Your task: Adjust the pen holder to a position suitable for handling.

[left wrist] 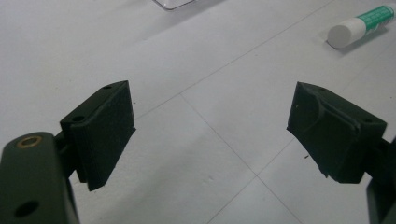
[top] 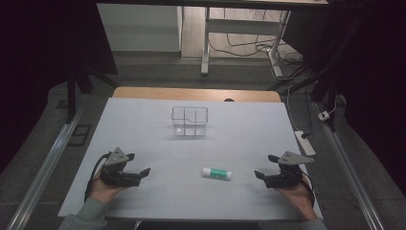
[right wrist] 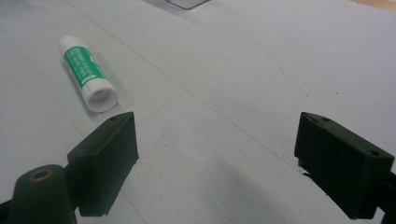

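Note:
A white and green glue stick [top: 216, 173] lies on its side on the white sheet, near the front and a little right of centre. It is also seen in the left gripper view as the glue stick [left wrist: 359, 26] at the top right, and in the right gripper view as the glue stick [right wrist: 88, 74] at the upper left. My left gripper [top: 136, 171] rests at the front left, open, with nothing between its jaws. My right gripper [top: 265, 166] rests at the front right, open and holding nothing. The glue stick lies between the two grippers, closer to the right one.
A clear plastic organiser box [top: 190, 121] with compartments stands on the sheet behind the centre. The white sheet [top: 143, 129] covers a wooden table [top: 196, 94]. A power strip [top: 305, 142] lies off the right edge. Desk legs and cables stand on the floor beyond.

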A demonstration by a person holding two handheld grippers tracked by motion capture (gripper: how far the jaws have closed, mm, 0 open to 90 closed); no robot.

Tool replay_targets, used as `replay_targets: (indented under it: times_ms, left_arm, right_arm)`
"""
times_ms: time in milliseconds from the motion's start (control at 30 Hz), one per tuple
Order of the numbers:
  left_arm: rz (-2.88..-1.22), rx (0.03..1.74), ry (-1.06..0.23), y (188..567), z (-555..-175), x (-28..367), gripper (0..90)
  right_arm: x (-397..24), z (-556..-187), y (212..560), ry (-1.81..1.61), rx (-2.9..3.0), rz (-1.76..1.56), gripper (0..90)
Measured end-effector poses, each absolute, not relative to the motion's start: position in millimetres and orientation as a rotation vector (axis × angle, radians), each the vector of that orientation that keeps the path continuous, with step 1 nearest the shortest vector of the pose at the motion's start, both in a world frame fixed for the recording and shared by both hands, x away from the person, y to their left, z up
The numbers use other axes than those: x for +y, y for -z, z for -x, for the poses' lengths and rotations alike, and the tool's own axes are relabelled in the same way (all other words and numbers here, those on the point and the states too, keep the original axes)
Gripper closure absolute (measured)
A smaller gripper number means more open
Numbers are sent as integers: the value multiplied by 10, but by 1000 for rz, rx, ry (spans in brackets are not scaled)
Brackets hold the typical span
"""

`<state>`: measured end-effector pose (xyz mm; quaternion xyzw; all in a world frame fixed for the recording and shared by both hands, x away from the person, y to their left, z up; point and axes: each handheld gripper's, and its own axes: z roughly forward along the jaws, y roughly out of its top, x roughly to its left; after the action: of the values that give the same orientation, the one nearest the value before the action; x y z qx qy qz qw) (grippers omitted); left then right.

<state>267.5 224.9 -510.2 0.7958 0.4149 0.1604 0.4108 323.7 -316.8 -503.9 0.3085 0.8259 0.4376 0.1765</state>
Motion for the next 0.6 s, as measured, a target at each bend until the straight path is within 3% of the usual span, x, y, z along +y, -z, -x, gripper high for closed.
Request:
replay_targets:
  times_ms: [600]
  left_arm:
    - [-2007,1041,-408,5110,-2689,2248,148]
  right_arm:
    - [-3132,-3255,5048,-1256,2349,-875,135]
